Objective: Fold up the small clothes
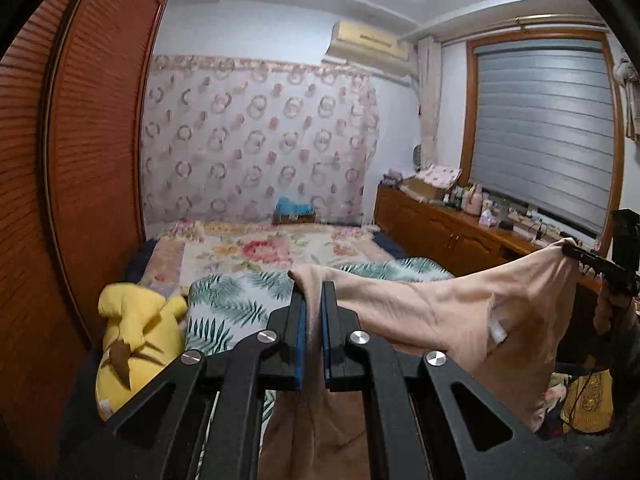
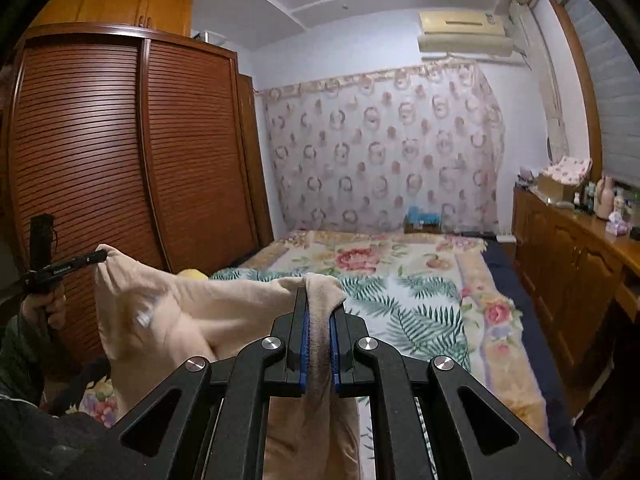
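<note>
Two grippers hold one beige garment [image 1: 448,304] up in the air above the bed [image 1: 248,252], each clamped on a pinch of its top edge. In the left wrist view the left gripper [image 1: 314,300] has its blue-lined jaws pressed tight on a bunched fold of the cloth, which pokes out past the fingertips and hangs down below them. From there the fabric stretches off to the right, sagging in the middle, to the right gripper [image 1: 572,249], whose black fingers bite another corner near the frame's edge. A small white label shows on the inside of the garment. The right wrist view gives the mirror of this: the right gripper [image 2: 319,300] is closed on a rolled bit of the cloth [image 2: 168,312], and the left gripper [image 2: 94,257] grips the far corner at the left, with a hand [image 2: 48,304] on its handle. The bed carries a flowered blanket and a leaf-print sheet [image 2: 408,300]. A yellow plush toy [image 1: 136,328] lies at the bed's left edge, beside the slatted wooden wardrobe [image 2: 120,152].
</note>
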Available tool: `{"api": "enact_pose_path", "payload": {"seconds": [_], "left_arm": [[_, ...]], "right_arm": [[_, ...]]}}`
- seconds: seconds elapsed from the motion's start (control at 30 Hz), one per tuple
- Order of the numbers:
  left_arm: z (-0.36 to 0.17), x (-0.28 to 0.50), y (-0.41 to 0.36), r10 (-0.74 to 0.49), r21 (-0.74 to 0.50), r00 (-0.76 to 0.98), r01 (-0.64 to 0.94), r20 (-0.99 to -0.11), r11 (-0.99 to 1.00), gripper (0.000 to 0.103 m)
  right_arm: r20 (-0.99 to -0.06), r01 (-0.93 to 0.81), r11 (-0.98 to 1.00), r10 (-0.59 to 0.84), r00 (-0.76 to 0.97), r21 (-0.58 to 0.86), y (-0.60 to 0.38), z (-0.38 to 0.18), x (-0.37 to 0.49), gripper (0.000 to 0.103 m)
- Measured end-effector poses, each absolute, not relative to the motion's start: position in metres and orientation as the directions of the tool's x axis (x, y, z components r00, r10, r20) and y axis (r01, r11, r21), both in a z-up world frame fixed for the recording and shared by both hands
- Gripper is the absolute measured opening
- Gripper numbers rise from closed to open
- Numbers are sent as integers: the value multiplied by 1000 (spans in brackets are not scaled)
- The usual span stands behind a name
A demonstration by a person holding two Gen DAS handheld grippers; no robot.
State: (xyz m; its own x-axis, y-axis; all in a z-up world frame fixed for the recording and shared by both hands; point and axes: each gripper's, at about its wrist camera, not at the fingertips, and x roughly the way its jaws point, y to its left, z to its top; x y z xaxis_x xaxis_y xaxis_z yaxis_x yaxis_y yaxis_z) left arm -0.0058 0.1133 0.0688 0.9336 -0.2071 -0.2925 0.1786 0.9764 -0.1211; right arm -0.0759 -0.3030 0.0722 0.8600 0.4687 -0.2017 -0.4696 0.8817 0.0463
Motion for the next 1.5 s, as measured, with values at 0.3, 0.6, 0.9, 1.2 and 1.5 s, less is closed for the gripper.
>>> {"api": "enact_pose_path", "payload": {"seconds": [0.3,0.6,0.9,1.2,1.5], "left_arm": [[131,-27,116,-206,-100,969,193,-137,976,7],[192,-5,124,-174,-66,984,172,-26,983,7],[193,126,134,-21,14,988,23,-153,1000,7],[56,307,148,5,82,889,37,-457,996,38],[-20,282,136,-86,41,801,136,-592,990,66]], "right_arm": [[-56,-475,877,471,880,-72,-302,105,-113,8],[66,-442,874,462,884,-201,-296,150,-130,8],[-26,-359,906,362,932,-227,-264,162,3,8],[-422,-239,940,119,899,-243,-203,42,239,41],[-566,-267,948,127,815,-172,-199,-55,272,53]]}}
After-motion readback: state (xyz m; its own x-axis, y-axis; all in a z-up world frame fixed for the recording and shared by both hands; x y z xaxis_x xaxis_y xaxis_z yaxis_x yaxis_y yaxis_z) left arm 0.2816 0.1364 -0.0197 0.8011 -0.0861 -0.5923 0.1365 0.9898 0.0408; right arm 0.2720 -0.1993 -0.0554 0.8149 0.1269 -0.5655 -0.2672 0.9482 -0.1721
